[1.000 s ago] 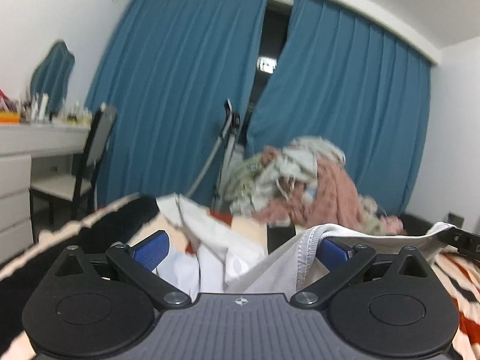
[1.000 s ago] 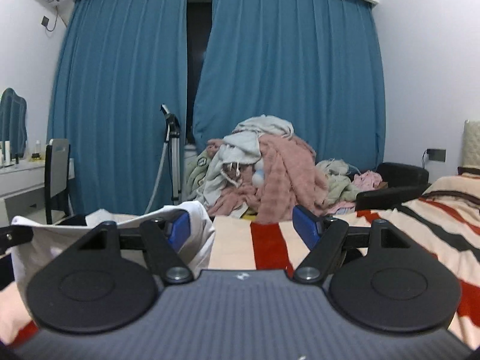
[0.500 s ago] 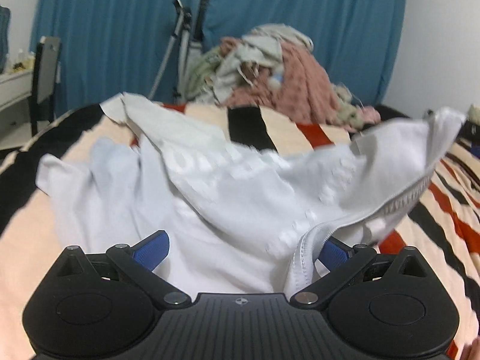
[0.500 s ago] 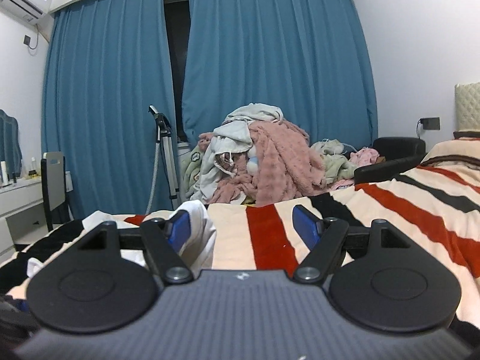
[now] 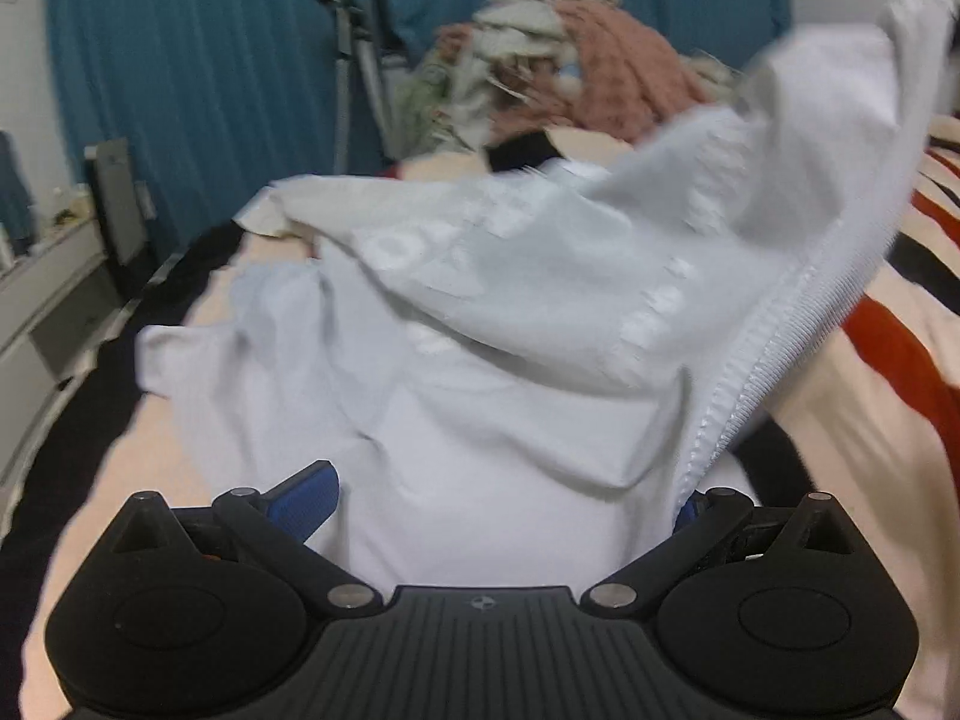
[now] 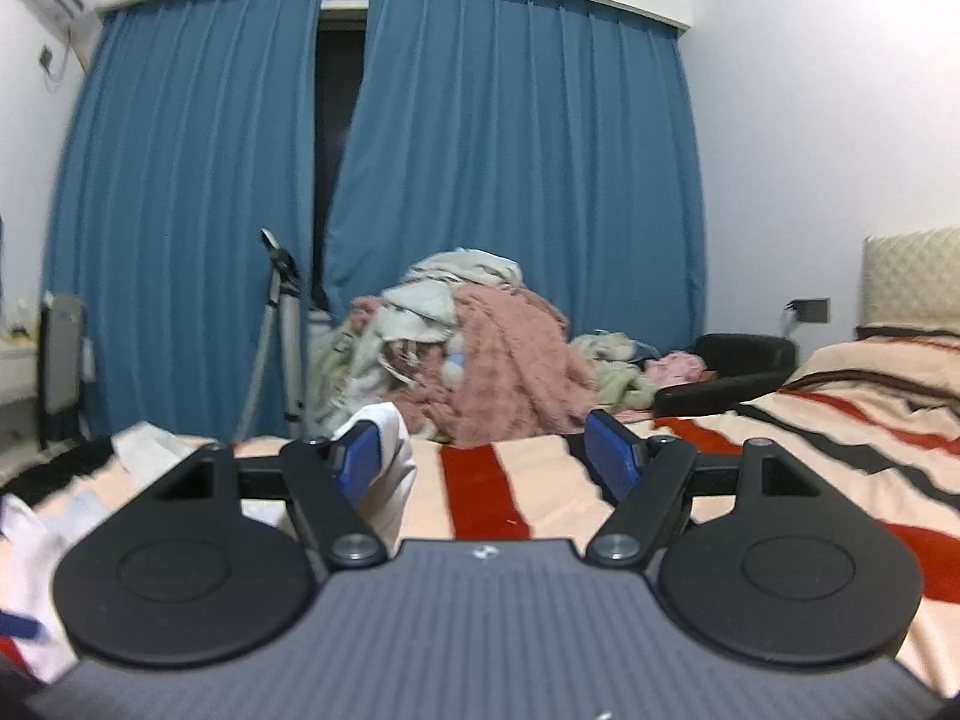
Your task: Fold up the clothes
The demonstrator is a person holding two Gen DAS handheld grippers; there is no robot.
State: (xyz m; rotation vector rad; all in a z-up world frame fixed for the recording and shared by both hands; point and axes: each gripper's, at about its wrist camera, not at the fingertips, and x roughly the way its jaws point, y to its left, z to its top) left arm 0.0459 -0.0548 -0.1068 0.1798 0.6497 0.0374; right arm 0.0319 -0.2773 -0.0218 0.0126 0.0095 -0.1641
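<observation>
Shirt print point(image 5: 654, 306): pale lettering on the white shirt point(image 5: 510, 420), smeared by motion, unreadable.
Left gripper point(image 5: 504, 495) right finger: covered by the ribbed hem point(image 5: 774, 336), only a blue sliver shows.
Shirt's raised corner: cut by the frame's top right edge.
Clothes pile point(image 5: 558, 54): blurred, separate garments indistinct.
Dresser items point(image 6: 15, 330): too small to identify.

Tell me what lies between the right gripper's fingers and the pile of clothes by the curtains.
Right wrist view: only striped bedding, then the pile of clothes beyond the bed's far edge.
</observation>
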